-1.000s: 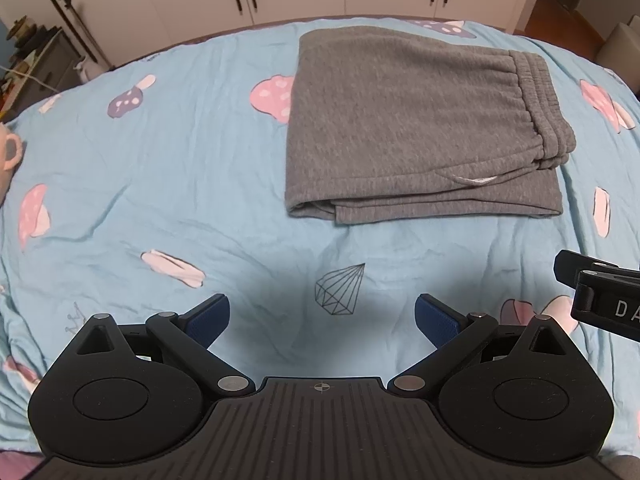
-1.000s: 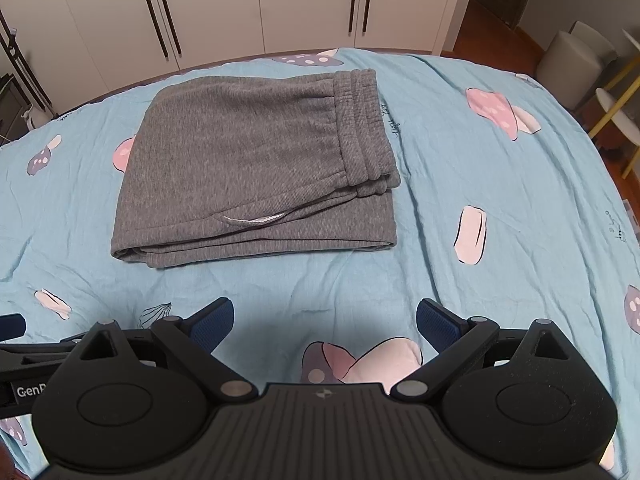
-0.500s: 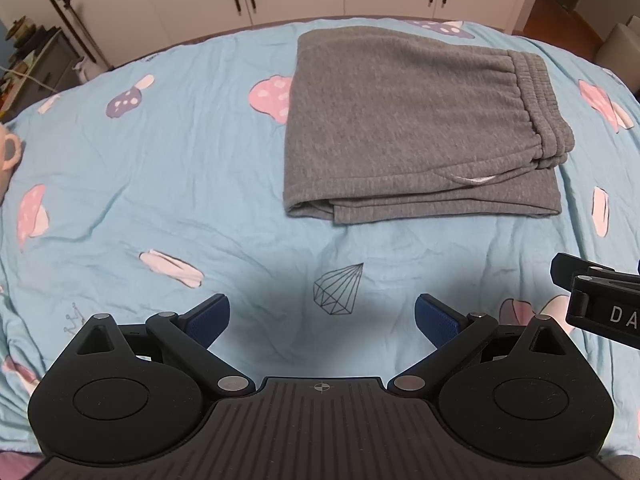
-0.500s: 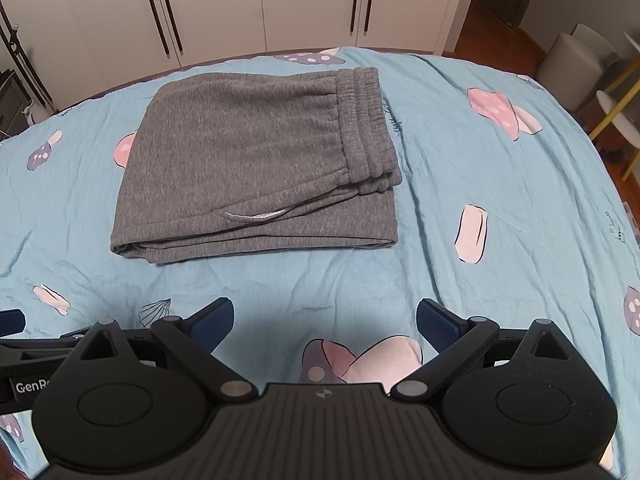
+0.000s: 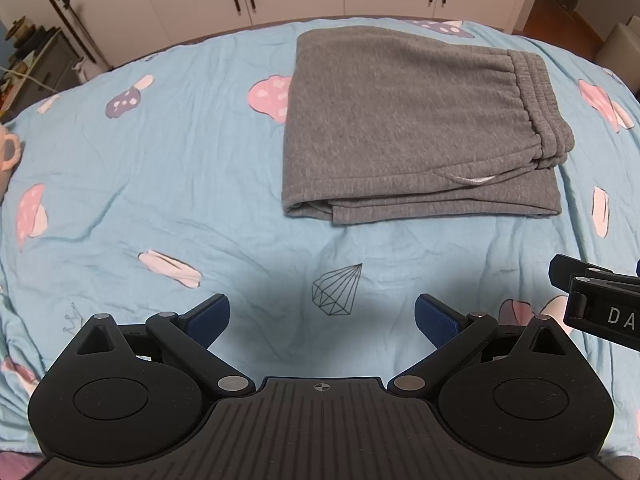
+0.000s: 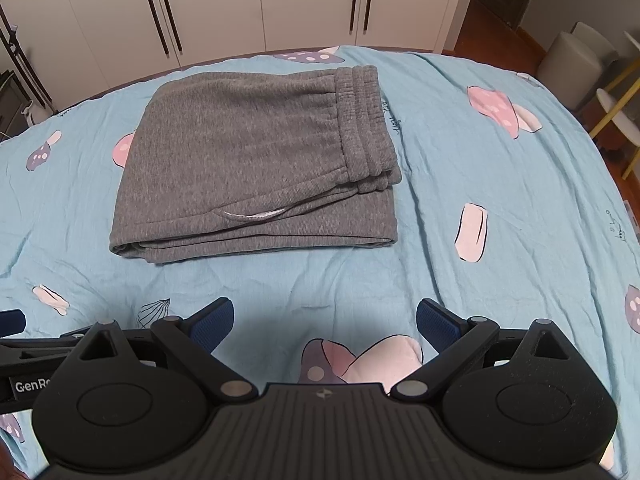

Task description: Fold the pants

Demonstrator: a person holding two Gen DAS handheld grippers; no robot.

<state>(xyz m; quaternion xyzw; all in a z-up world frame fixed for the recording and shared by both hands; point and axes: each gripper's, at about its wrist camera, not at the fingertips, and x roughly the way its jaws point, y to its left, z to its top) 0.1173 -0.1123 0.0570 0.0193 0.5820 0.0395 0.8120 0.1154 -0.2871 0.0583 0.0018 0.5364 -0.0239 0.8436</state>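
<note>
Grey sweatpants (image 5: 412, 120) lie folded in a flat rectangle on the blue bed sheet (image 5: 160, 184), waistband at the right. They also show in the right wrist view (image 6: 248, 160). My left gripper (image 5: 322, 316) is open and empty, held above the sheet well in front of the pants. My right gripper (image 6: 324, 320) is open and empty too, in front of the pants' near edge. The right gripper's side shows at the right edge of the left wrist view (image 5: 596, 300).
The sheet has pink mushroom prints and a diamond print (image 5: 338, 290). White wardrobe doors (image 6: 260, 4) stand behind the bed. A cluttered shelf (image 5: 28, 68) is at far left, and a stool (image 6: 572, 64) and a yellow-legged table (image 6: 616, 108) at far right.
Both grippers have drifted very slightly; the pants lie as before. Nothing was taken hold of or let go.
</note>
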